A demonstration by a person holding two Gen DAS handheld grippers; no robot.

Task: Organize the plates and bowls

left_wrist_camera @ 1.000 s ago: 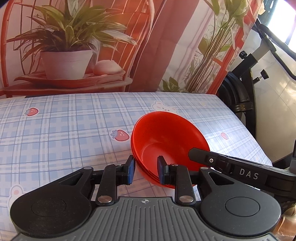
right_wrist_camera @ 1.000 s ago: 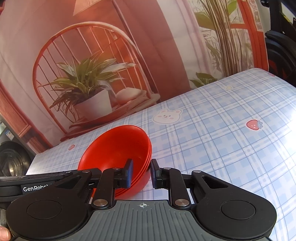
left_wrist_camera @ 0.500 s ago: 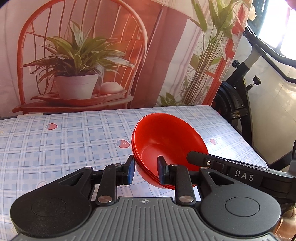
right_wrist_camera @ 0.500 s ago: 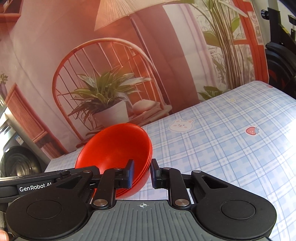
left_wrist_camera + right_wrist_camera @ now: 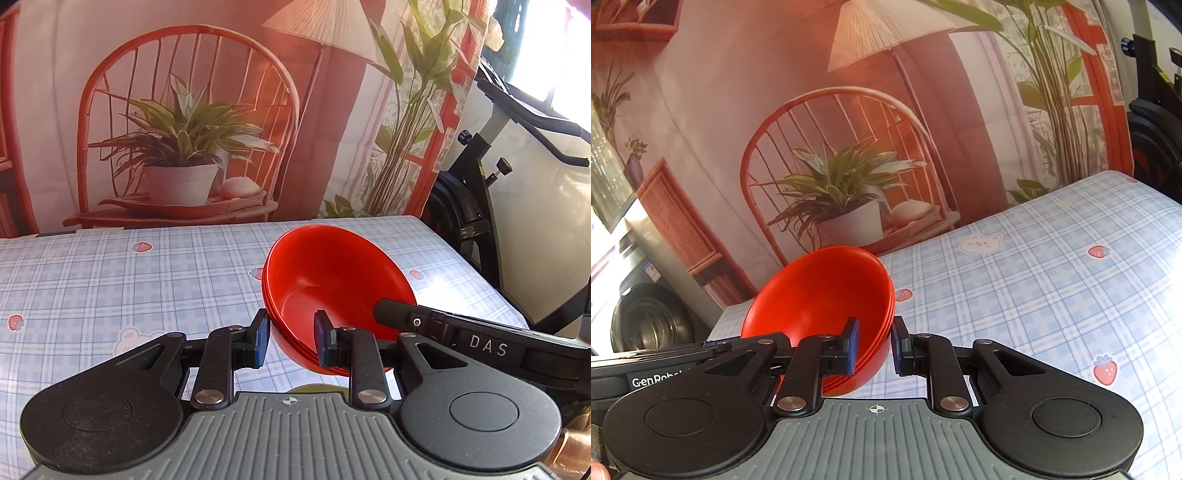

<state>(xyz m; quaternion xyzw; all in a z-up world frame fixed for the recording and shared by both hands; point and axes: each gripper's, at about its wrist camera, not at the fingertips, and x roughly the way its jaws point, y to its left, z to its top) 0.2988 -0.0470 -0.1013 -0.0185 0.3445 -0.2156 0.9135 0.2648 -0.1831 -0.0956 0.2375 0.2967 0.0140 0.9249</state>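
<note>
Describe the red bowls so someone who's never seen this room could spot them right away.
Find the table with the blue checked cloth printed with strawberries and bunnies, in front of the backdrop showing a chair and potted plant. Above it, the left claw and right claw each grip a rim of the red bowls. They are the only solid red thing there, nested and tilted.

Plastic bowls, wipe-clean cloth, matt black grippers

The nested stack of round red plastic bowls (image 5: 332,280) (image 5: 820,291) looks smooth with a soft sheen, no texture at all. Under the stack, the blue-and-white plaid tablecloth with strawberry prints (image 5: 110,280) (image 5: 1052,280) looks slick, like coated vinyl, catching glare on the side right of the bowls. Both matt black plastic grippers, left (image 5: 290,341) and right (image 5: 874,345), have shiny metal rivets, blue rubbery-looking pads and a ribbed grey base. Behind the bowls hangs a printed fabric backdrop with a chair and potted plant (image 5: 184,110), matt and slightly creased.
</note>
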